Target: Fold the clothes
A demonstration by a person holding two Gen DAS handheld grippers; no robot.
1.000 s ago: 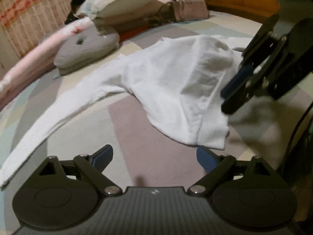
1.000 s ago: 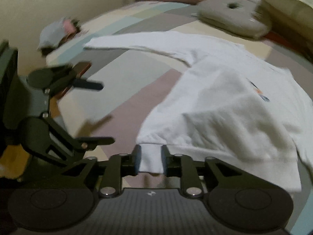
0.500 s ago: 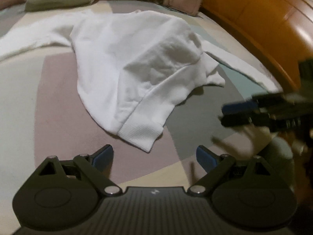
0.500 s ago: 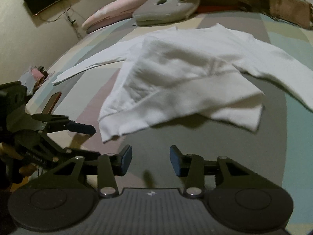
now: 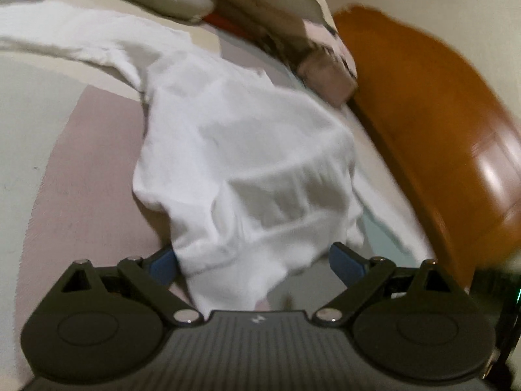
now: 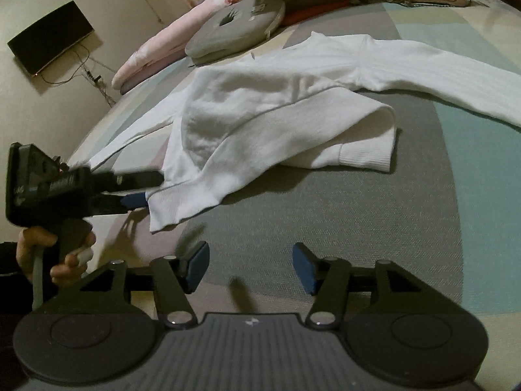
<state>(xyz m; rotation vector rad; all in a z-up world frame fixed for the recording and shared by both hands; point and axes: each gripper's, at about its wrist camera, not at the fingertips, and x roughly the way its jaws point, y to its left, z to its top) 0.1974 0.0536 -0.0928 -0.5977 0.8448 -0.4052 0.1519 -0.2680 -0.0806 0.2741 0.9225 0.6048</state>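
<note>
The left gripper (image 5: 252, 262) stands wide open with the hem of the white sweatshirt (image 5: 247, 176) lying between its fingers, not yet pinched. The right gripper (image 6: 250, 265) is open too, over bare bed (image 6: 342, 215), the sweatshirt well ahead. Closing now could catch one layer only, so the fold drags crooked. The sweatshirt lies rumpled, half doubled, sleeves spread outward.
</note>
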